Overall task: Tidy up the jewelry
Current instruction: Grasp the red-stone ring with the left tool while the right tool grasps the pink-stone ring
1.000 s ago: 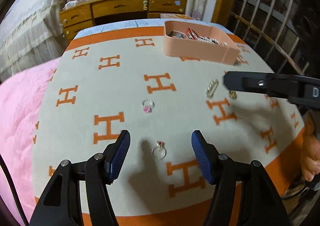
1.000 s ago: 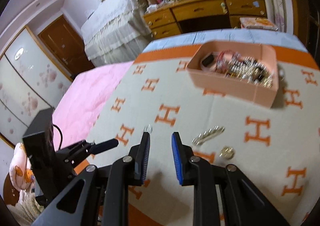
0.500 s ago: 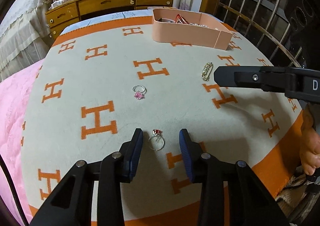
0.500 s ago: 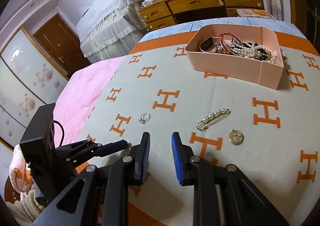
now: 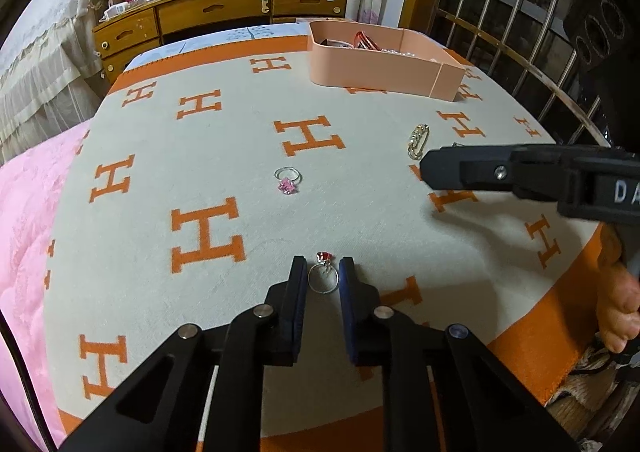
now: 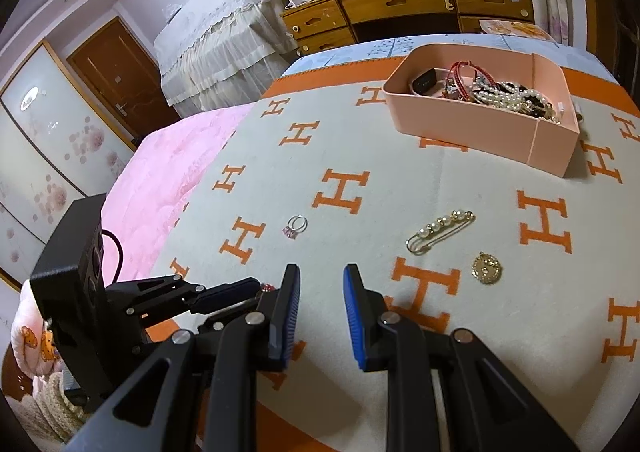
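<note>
My left gripper (image 5: 323, 272) is shut on a silver ring with a red stone (image 5: 323, 274), low on the blanket near its front edge. A silver ring with a pink stone (image 5: 287, 179) lies further in, also in the right wrist view (image 6: 296, 227). A pearl pin (image 6: 440, 231) and a gold pendant (image 6: 486, 268) lie right of centre. The pink box (image 6: 478, 126) at the back holds pearls, red bangles and other jewelry. My right gripper (image 6: 321, 284) hovers slightly open and empty above the blanket; it shows from the side in the left wrist view (image 5: 428, 172).
A cream blanket with orange H marks (image 5: 208, 156) covers the bed. A pink quilt (image 6: 168, 172) lies to the left. A wooden dresser (image 5: 224, 12) stands behind the bed. A barred window (image 5: 520, 32) is on the right.
My left gripper has dropped toward the red-stone ring and its jaws have closed from wide open onto it. My right gripper has stayed in place, with about the same gap.
</note>
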Motion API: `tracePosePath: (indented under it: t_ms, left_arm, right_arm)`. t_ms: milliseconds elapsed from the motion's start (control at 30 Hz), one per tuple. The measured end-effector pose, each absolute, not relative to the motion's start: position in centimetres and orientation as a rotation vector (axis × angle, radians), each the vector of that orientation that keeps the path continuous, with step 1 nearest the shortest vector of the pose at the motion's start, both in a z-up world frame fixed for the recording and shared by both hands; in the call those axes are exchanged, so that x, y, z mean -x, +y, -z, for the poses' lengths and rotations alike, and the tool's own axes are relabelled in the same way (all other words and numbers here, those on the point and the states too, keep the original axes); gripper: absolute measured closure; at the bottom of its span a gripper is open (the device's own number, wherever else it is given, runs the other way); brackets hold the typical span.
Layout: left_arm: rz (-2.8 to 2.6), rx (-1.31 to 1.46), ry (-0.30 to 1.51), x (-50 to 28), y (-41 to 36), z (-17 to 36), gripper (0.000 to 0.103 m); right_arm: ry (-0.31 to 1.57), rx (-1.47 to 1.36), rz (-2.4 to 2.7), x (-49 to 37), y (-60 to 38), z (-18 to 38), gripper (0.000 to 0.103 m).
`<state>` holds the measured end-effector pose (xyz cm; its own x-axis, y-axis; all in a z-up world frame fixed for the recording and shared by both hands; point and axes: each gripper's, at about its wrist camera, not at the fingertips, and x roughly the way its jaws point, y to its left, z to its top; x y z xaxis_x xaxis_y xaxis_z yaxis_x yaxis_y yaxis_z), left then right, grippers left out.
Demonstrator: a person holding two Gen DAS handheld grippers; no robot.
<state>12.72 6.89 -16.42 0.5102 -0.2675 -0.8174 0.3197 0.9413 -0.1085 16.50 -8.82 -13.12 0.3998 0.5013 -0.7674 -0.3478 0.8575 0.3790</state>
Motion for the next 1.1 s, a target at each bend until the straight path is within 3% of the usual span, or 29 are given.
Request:
tracePosePath:
  t_ms: [800,1100]
  left_arm:
    - [0.24,0.148,0.876,-10.0,12.2,14.2,0.089]
    - [0.238,0.206,0.88,-9.9,14.0,14.6,0.089]
  right_arm:
    - [1.089,-0.019,-0.513,-19.3,-1.8,15.9,0.08]
    - [1.032,0.063,-0.442,-19.5,0.6,15.9,0.078]
